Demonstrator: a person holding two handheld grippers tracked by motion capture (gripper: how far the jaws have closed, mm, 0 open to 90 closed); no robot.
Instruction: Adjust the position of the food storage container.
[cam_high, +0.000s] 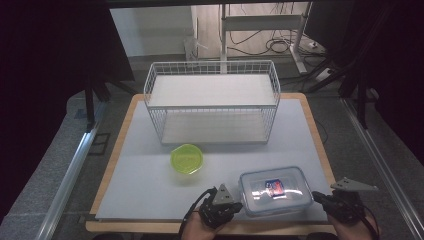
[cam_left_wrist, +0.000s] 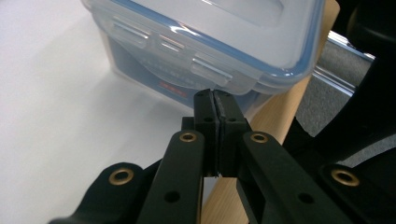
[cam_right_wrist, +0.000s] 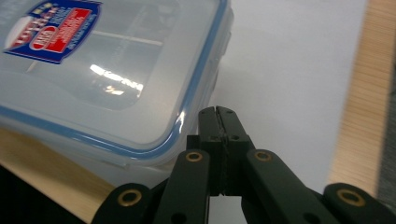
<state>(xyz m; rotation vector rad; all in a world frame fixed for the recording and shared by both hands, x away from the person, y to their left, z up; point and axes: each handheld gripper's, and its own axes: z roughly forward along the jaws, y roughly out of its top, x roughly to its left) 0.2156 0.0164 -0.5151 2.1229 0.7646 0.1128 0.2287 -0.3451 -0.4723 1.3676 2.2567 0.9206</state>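
On the pale grey table mat, the clear rectangular blue-sealed plastic box sits between my left gripper and right gripper, both pressed together and empty. Next, I'd judge, pushing its sides to steer it.

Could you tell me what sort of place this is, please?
Probably a lab or test workspace, not a home: a table with a white mat, a desk frame with loose cables behind, and dark curtains at both sides.
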